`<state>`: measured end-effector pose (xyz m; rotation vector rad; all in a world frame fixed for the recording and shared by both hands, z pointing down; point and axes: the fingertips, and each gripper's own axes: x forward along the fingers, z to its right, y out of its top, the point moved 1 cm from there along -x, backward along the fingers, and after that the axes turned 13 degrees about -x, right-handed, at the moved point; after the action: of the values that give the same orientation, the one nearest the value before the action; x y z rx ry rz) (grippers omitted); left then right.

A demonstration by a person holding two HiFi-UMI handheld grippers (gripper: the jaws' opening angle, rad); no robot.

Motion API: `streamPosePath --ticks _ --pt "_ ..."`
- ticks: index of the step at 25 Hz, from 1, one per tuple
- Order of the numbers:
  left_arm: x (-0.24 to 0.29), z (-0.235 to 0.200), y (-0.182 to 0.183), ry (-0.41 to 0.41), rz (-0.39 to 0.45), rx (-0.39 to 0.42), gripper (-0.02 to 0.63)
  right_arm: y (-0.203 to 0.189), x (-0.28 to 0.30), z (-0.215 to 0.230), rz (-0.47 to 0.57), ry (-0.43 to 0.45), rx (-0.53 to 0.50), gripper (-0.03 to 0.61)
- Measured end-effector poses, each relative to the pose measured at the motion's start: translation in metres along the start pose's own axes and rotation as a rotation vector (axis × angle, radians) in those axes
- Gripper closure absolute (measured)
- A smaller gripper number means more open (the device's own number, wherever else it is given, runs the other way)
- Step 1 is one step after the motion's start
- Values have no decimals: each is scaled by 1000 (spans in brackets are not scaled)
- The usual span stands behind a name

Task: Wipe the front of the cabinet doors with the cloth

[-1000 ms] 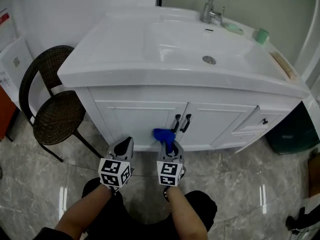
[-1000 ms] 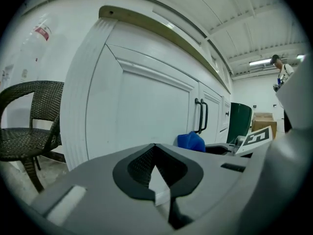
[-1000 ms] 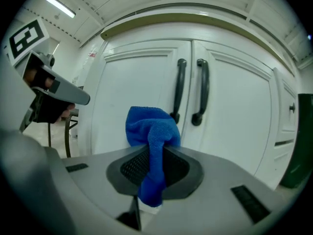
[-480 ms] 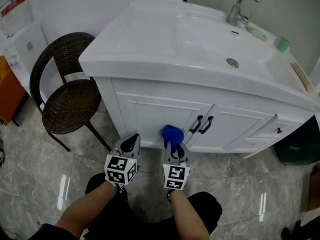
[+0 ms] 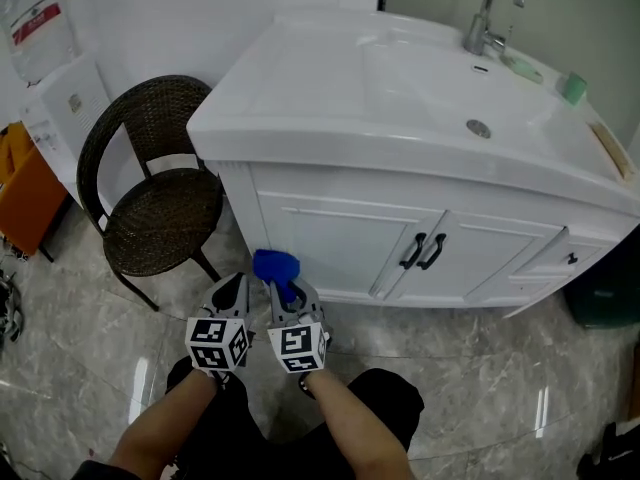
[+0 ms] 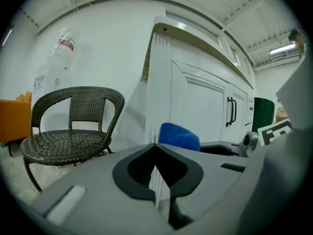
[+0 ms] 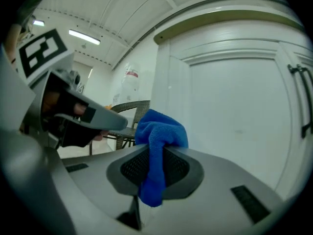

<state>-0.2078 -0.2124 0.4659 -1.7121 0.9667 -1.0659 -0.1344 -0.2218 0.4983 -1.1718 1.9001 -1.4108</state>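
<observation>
The white vanity cabinet has two doors with black handles under a white sink top. My right gripper is shut on a blue cloth, bunched at its tip and held against the lower left corner of the left door. In the right gripper view the cloth hangs between the jaws, with the door panel just ahead. My left gripper sits close beside the right one, shut and empty. In the left gripper view the cloth shows past the shut jaws.
A dark wicker chair stands left of the cabinet, close to my left gripper. A drawer with a small knob sits right of the doors. The faucet rises at the back of the sink. The floor is glossy grey marble tile.
Both grippers have shifted left along the cabinet front, carrying the cloth from near the door handles to the left door's outer edge. The view has swung left, showing more of the chair.
</observation>
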Motion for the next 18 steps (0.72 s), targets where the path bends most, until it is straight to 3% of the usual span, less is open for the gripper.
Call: streamPosePath --ticks 3,8,18 --pt "-9 -10 1 8 -3 40 614 -13 21 -32 -34 63 -59 529" --pt "-8 -10 -3 4 -13 34 614 -42 28 -35 -130 59 -163 529" --pt "19 59 -26 -108 -38 -2 614 -108 -37 62 -307 -108 -145 529"
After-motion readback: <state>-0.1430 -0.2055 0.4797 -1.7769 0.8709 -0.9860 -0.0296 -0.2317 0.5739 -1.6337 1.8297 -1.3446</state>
